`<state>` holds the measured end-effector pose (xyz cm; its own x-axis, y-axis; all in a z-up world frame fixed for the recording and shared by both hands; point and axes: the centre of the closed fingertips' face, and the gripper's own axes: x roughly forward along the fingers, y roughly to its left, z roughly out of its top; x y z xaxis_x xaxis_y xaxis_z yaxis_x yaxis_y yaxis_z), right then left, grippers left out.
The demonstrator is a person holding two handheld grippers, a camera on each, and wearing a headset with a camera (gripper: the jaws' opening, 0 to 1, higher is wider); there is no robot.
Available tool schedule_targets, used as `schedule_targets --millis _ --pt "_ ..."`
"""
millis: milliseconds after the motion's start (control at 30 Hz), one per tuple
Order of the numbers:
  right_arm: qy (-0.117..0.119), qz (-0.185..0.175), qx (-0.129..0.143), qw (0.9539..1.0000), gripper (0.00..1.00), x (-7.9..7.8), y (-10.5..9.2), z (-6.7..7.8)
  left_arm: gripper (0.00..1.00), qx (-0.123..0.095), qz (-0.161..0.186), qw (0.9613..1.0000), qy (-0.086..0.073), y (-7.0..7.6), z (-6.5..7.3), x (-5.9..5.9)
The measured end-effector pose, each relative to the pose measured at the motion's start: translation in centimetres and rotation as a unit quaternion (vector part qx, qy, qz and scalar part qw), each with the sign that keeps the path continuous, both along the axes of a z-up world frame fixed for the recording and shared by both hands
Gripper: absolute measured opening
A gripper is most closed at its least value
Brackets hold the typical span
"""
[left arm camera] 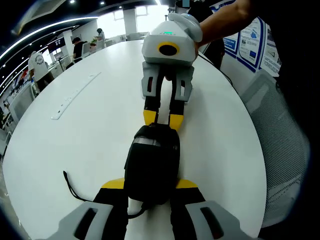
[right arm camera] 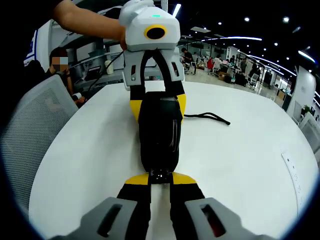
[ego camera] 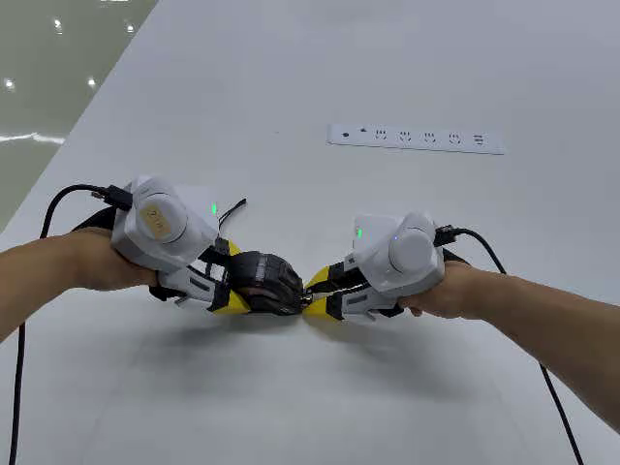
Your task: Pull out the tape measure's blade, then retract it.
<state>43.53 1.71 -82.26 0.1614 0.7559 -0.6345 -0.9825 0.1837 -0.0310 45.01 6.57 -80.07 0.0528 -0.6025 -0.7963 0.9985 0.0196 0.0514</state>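
the left gripper [ego camera: 234, 283] squeezes the black tape measure [ego camera: 266, 281] by its sides, low on the white table [ego camera: 291, 97]. the right gripper [ego camera: 312, 294] faces it up close, and its jaws seem to pinch the tiny blade tip [right arm camera: 159, 175].

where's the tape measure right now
Low centre in the head view, on the table: the tape measure is clamped in the left gripper, its front end meeting the right gripper's jaws.

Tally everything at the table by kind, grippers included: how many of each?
tape measure: 1
power strip: 1
grippers: 2, the left gripper and the right gripper
Total: 4
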Motion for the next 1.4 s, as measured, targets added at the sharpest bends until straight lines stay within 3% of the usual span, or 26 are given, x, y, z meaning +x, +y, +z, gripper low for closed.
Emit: schedule_targets --millis 1400 --pt "-0.013 0.008 -0.02 0.9997 0.12 -0.3 -2.4 0.0 0.29 -0.001 -0.002 1.0 0.002 -0.1 -0.1 0.1"
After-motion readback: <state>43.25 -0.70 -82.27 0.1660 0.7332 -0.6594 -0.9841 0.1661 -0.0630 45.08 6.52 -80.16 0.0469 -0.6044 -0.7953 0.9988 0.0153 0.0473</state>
